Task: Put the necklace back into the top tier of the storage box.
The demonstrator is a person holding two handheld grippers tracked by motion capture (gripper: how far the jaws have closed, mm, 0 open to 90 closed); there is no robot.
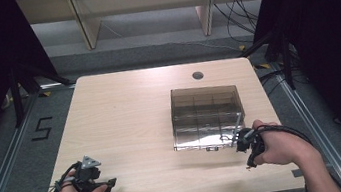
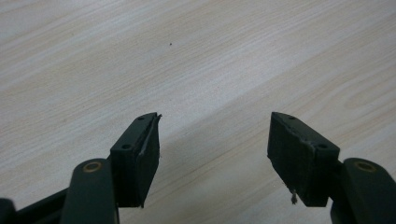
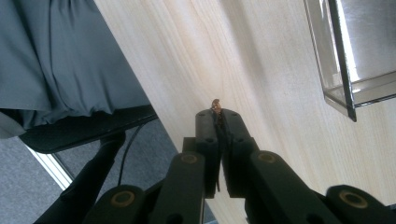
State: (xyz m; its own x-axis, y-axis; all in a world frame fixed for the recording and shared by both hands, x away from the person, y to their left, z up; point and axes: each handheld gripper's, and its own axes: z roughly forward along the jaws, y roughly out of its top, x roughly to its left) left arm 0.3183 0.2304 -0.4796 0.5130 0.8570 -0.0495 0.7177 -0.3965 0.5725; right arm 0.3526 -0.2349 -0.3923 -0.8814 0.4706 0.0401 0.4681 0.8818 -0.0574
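We pinch a small brown bit (image 3: pixel 215 105) in our shut right hand-held gripper (image 3: pixel 218 114), the clear box (image 1: pixel 206 116) just beyond it, left hand-held gripper (image 2: pixel 212 140) gaping empty.

The table (image 1: pixel 126 117) looks like pale matt wood-grain laminate; the box (image 1: pixel 206 116) right of centre is smoky, glossy clear plastic; the left gripper (image 2: pixel 212 144) pads seem matt black rubber, perhaps.

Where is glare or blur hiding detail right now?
High view: glare whitens the far table edge and the clear box front. Right gripper view: bright reflection on the box wall; the small brown thing in the right tongs is soft. Left gripper view: evenly lit.
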